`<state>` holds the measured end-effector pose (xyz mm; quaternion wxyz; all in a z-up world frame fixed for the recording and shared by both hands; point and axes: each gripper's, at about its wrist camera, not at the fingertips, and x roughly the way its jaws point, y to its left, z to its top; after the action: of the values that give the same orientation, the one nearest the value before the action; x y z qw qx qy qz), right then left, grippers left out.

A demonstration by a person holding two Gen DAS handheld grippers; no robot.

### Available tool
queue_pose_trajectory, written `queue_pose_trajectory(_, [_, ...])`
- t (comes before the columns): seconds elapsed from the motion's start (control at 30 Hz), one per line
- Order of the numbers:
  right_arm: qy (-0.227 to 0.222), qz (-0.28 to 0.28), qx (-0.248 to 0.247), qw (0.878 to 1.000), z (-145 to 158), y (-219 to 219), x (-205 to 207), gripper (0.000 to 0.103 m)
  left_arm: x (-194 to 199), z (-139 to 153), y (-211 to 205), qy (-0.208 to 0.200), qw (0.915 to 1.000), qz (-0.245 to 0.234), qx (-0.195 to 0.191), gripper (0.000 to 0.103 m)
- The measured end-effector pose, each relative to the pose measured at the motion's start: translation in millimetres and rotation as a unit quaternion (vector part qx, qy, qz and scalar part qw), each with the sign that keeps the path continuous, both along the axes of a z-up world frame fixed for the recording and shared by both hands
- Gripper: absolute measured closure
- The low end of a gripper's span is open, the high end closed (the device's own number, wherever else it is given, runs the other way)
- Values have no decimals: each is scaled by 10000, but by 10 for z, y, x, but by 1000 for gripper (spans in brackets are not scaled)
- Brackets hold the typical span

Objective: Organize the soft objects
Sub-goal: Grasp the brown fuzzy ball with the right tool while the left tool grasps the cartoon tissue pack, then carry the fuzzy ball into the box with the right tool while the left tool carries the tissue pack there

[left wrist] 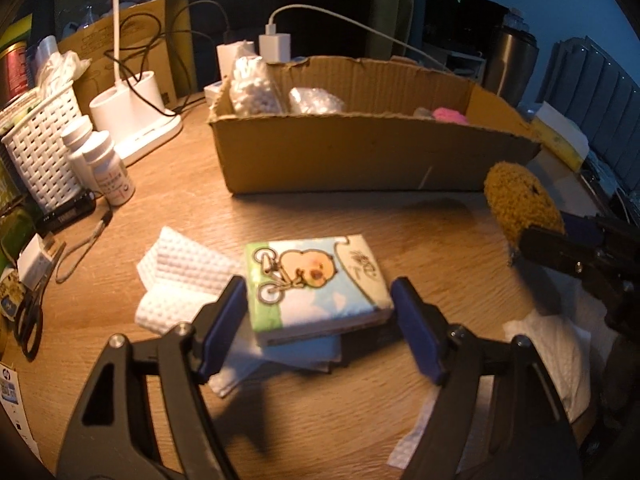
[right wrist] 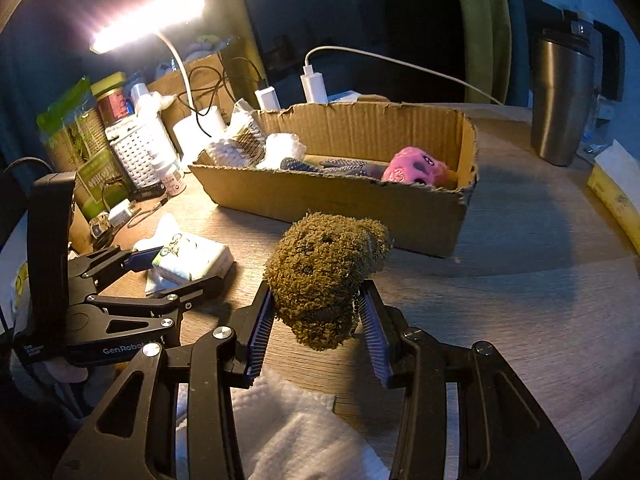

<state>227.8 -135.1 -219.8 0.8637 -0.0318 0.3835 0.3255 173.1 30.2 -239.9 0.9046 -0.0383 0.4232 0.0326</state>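
Note:
A cartoon-printed tissue pack (left wrist: 316, 284) lies on the wooden table on top of another flat pack. My left gripper (left wrist: 320, 320) is open with its blue pads either side of the pack; it also shows in the right wrist view (right wrist: 176, 268). My right gripper (right wrist: 316, 320) is shut on a brown plush bear (right wrist: 324, 276) and holds it above the table; the bear also shows in the left wrist view (left wrist: 520, 204). A cardboard box (left wrist: 360, 156) behind holds a bag of cotton balls (left wrist: 252, 88), a pink plush (right wrist: 416, 166) and a grey cloth (right wrist: 332, 166).
White paper towels (left wrist: 180, 280) lie left of the pack and more paper towels (right wrist: 288, 432) lie under my right gripper. A white basket (left wrist: 40, 148), bottles (left wrist: 108, 168), a lamp base (left wrist: 136, 116), scissors (left wrist: 28, 320) and cables crowd the left. A steel tumbler (right wrist: 560, 96) stands far right.

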Motion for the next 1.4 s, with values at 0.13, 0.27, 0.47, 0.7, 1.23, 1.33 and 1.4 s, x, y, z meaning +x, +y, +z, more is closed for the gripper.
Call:
queue_pose_trajectory(0.13, [-78, -13, 48, 10000, 66, -48, -10, 58, -19, 38, -13, -55, 9999, -62, -78, 32])
queue_pose_trajectory(0.27, [-167, -34, 83, 9998, 142, -101, -27, 58, -46, 123, -37, -173, 9997, -93, -130, 32])
queue_pose_trajectory(0.47, [-268, -104, 134, 9995, 239, -200, -48, 58, -106, 299, -132, -405, 9987, -272, -159, 32])
queue_pose_trajectory(0.7, [-411, -176, 176, 9988, 385, -303, -44, 58, -106, 464, -247, -581, 9975, -397, -83, 32])
queue_pose_trajectory(1.23, [-855, -277, 340, 9954, 727, -453, 99, 58, -28, 965, -491, -1633, 9841, -700, 63, 32])
queue_pose_trajectory(1.33, [-954, -275, 351, 9944, 788, -443, 138, 58, 5, 1047, -503, -1756, 9819, -715, 26, 31])
queue_pose_trajectory(1.4, [-997, -269, 356, 9940, 815, -429, 163, 58, 46, 1095, -495, -1795, 9813, -700, -7, 31])
